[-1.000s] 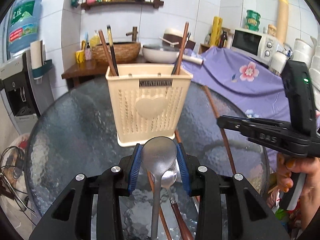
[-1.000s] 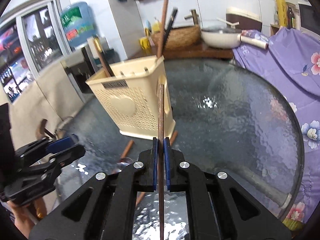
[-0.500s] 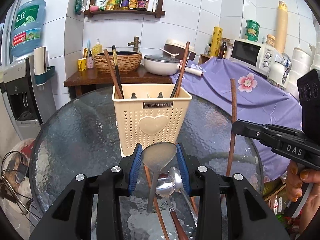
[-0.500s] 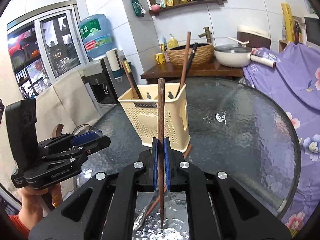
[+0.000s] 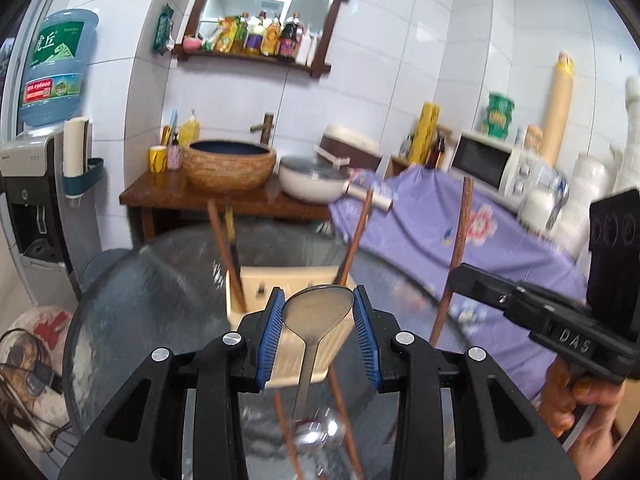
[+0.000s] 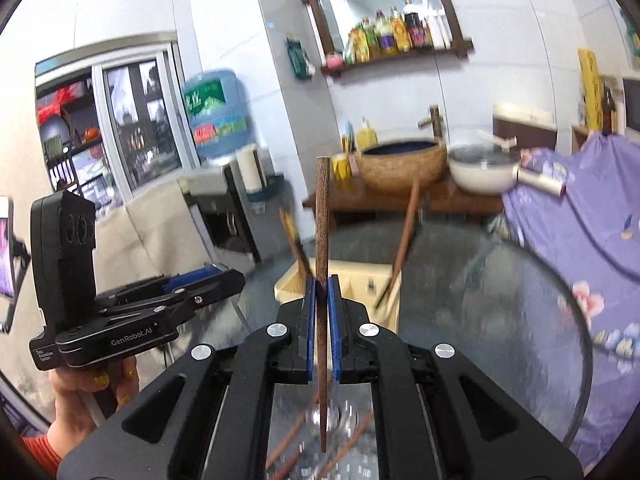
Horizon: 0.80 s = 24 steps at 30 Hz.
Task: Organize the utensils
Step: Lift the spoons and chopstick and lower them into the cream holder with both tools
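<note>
Ahead and below both grippers, the cream slotted plastic utensil basket (image 5: 256, 292) is seen; a steel spoon (image 5: 316, 312) is clamped handle-down in the left gripper (image 5: 318, 330), a brown wooden chopstick (image 6: 322, 216) pinched upright in the right gripper (image 6: 321, 320).

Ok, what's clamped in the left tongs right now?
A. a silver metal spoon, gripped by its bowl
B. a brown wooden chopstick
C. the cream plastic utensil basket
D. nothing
A: in the left wrist view the blue pads of the left tongs press both sides of the silver metal spoon's bowl, its handle hanging down; the brown wooden chopstick sits in the right tongs.
</note>
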Motion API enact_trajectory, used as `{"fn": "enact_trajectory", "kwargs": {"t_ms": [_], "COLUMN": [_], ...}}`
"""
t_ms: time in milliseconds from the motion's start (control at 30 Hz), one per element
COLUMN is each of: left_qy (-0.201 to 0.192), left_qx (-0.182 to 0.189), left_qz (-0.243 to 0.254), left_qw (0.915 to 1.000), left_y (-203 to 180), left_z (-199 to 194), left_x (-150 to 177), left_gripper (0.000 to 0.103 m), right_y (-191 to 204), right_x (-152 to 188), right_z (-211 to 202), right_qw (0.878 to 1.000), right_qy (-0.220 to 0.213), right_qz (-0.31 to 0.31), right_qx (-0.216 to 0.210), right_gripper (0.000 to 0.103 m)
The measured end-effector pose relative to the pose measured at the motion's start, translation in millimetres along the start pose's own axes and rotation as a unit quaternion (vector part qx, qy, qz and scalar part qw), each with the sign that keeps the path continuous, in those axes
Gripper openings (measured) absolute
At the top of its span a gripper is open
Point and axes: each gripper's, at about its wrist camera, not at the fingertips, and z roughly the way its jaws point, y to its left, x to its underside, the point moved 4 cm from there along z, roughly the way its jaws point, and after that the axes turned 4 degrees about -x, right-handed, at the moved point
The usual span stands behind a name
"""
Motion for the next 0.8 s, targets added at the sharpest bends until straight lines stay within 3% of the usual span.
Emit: {"fn": "enact_trajectory", "kwargs": {"t_ms": [200,367,567,800], "left_qy": [-0.041,-0.063,-0.029,0.015], "left_qx": [0.015,-0.026,-0.05,-0.057], "left_qz": [-0.036,-0.036,-0.037,-0.029], "left_qw": [0.9984,0.997,0.9976,0.9978], "left_y": [3.6,10.5,23.5,32.7], "left_z": [5.4,31.3,68.6,93.9], "left_x": [-64.6,-86.1,-50.3,0.8], "left_gripper": [0.034,0.034,0.034,0.034], "right_y": [2.9,0.1,-25.1,-45.9], "right_x": [-81.6,-114.2,-75.2,-15.9], "right_z": [8.7,32.1,85.3,118.4], "right_qw": [0.997,0.991,0.991,0.994], "right_qy": [-0.067,-0.104,-0.071,-0.012], "right_qz": [0.0,-0.013,0.005,0.029], "right_qx": [0.025,0.081,0.111,0.109], "right_gripper": [0.007,0.007,0.007,0.007]}}
